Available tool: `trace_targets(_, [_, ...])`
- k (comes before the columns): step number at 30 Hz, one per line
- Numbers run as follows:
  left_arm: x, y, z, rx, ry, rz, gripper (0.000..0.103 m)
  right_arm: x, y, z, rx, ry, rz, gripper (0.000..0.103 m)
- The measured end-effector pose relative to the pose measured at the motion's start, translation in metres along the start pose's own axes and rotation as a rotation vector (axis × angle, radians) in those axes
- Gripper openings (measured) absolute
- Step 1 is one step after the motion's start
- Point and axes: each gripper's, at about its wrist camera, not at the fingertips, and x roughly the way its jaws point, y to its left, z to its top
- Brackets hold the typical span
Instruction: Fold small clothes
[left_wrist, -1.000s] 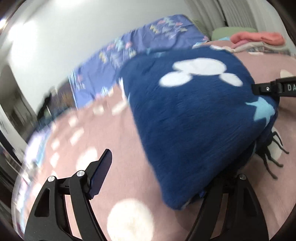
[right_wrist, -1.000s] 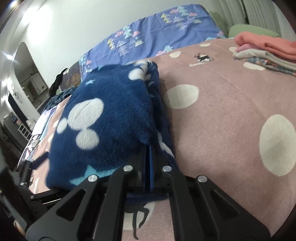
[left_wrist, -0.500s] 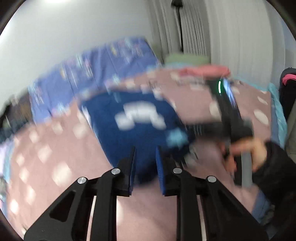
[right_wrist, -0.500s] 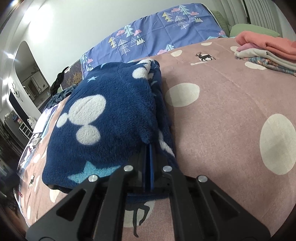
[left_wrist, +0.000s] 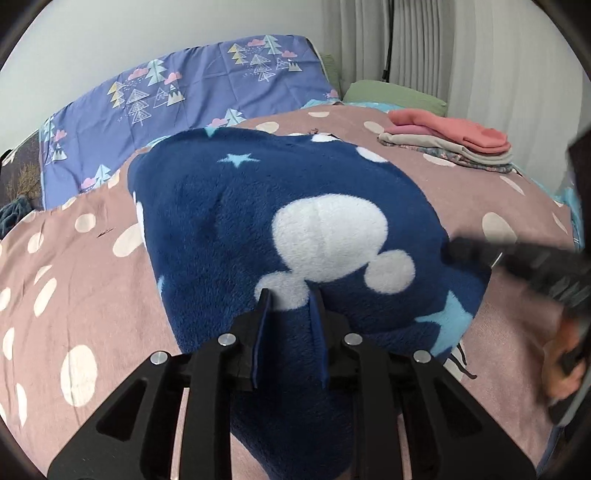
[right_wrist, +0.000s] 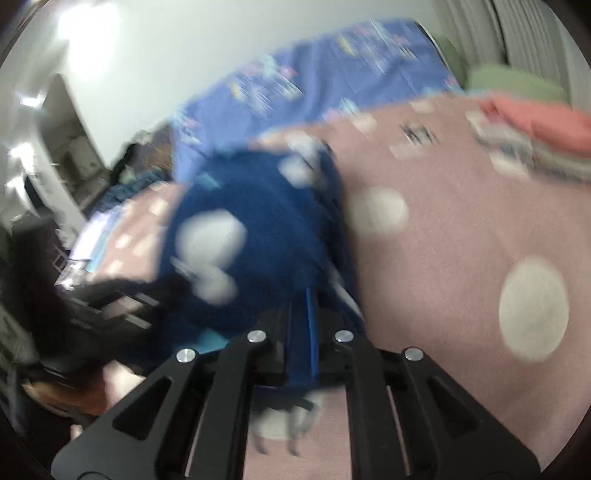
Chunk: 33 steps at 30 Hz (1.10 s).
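Observation:
A dark blue fleece garment (left_wrist: 258, 221) with white mouse-head shapes and pale stars lies folded on the pink dotted bedspread (left_wrist: 74, 258). My left gripper (left_wrist: 288, 295) is shut on its near edge, with fleece bunched between the blue pads. In the blurred right wrist view the same garment (right_wrist: 258, 206) runs into my right gripper (right_wrist: 301, 295). Its jaws are opening, and blue cloth still fills the narrow gap. The right gripper (left_wrist: 517, 266) appears as a dark blur at the garment's right edge, with a hand (left_wrist: 565, 354) behind it.
A stack of folded clothes (left_wrist: 450, 144) topped by a coral piece sits at the far right of the bed. A purple sheet with tree prints (left_wrist: 184, 99) and a green pillow (left_wrist: 391, 92) lie along the wall. Curtains hang at the right.
My left gripper, open beside the garment a second ago, swung to its near edge and closed on the fleece. The right gripper rose, its view blurred, and its jaws parted slightly.

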Motion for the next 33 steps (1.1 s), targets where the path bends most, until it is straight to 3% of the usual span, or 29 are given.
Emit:
trace_targets(3, [0.005, 0.007, 0.000, -0.024, -0.006, -0.032, 0.021, -0.004, 0.027, 0.023, -0.125, -0.051, 0.011, 0.009])
trace_targets(5, [0.004, 0.007, -0.005, -0.014, -0.013, -0.032, 0.021, 0.022, 0.029, 0.026, -0.139, 0.024, -0.052, 0.009])
trace_targets(6, [0.004, 0.007, -0.007, -0.009, -0.016, -0.042, 0.022, 0.050, 0.020, 0.021, -0.115, 0.114, -0.093, 0.009])
trace_targets(8, [0.004, 0.007, -0.009, -0.001, -0.029, -0.054, 0.022, 0.068, 0.003, 0.011, -0.080, 0.122, -0.064, 0.009])
trace_targets(11, [0.000, 0.006, -0.008, 0.007, -0.033, -0.055, 0.023, 0.057, -0.004, 0.012, -0.022, 0.136, -0.017, 0.009])
trace_targets(15, [-0.018, 0.025, 0.009, -0.077, -0.075, -0.130, 0.023, 0.045, -0.003, 0.017, -0.031, 0.160, 0.006, 0.011])
trace_targets(17, [-0.032, 0.039, 0.030, -0.095, -0.154, -0.067, 0.024, 0.035, 0.000, 0.029, -0.021, 0.152, 0.044, 0.013])
trace_targets(19, [-0.030, 0.052, 0.050, -0.108, -0.168, -0.052, 0.024, 0.025, 0.013, 0.050, -0.077, 0.093, 0.042, 0.019])
trace_targets(22, [-0.009, 0.073, 0.077, -0.150, -0.147, -0.046, 0.024, 0.031, 0.026, 0.072, -0.111, 0.063, 0.042, 0.023])
trace_targets(24, [0.018, 0.088, 0.084, -0.184, -0.105, -0.020, 0.029, 0.053, 0.020, 0.073, -0.088, 0.127, 0.021, 0.023])
trace_targets(25, [0.042, 0.095, 0.081, -0.192, -0.049, 0.013, 0.032, 0.074, 0.012, 0.065, -0.072, 0.199, -0.029, 0.023])
trace_targets(27, [0.083, 0.096, 0.063, -0.158, 0.026, 0.001, 0.035, 0.101, -0.003, 0.043, -0.072, 0.227, -0.041, 0.023])
trace_targets(29, [0.087, 0.092, 0.054, -0.193, -0.027, -0.002, 0.032, 0.098, -0.008, 0.040, -0.065, 0.204, -0.025, 0.023])
trace_targets(33, [0.079, 0.093, 0.060, -0.152, -0.004, -0.010, 0.032, 0.096, -0.003, 0.048, -0.087, 0.246, -0.032, 0.024])
